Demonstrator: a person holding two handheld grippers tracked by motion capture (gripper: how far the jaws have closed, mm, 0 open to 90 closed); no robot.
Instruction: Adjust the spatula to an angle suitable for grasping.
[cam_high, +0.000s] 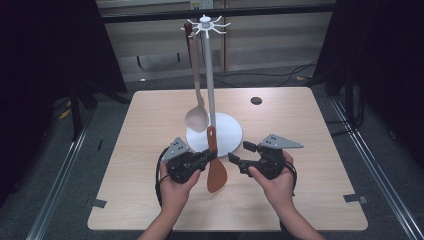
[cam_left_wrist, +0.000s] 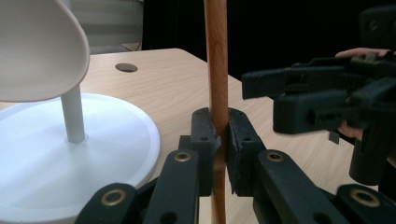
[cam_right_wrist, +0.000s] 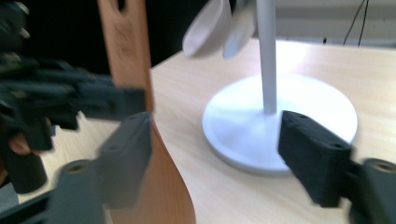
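Spatula (cam_high: 216, 165), brown and wooden, stands nearly upright just in front of the white utensil stand (cam_high: 214, 134), its blade low near the worktop (cam_high: 300, 200) and its holed handle end pointing up. The left gripper (cam_high: 207, 159) has its fingers (cam_left_wrist: 205, 140) clamped on the thin handle, as the left gripper view shows plainly. The right gripper (cam_high: 239, 159) sits just beside the blade with its fingers (cam_right_wrist: 315, 156) spread wide and holding nothing; in the right gripper view, one finger lies against the blade edge and the other hangs over the stand's round base.

A pale spoon (cam_high: 196, 117) already hangs from one of the hooks (cam_high: 206, 24) at the top of the pole, its bowl dangling close above the base.

The likely trouble lies in that narrow grip. The left fingers pinch the handle at one low spot, so the spatula could pivot or slide between them as it is raised towards the hooks, and drop to the worktop. The open right fingers, this near, could knock the blade sideways if they close off-centre. The hanging spoon stands close to the path upward; a brush against it might swing it off its hook. A bump on the pole could also rock the stand, though its base looks broad.
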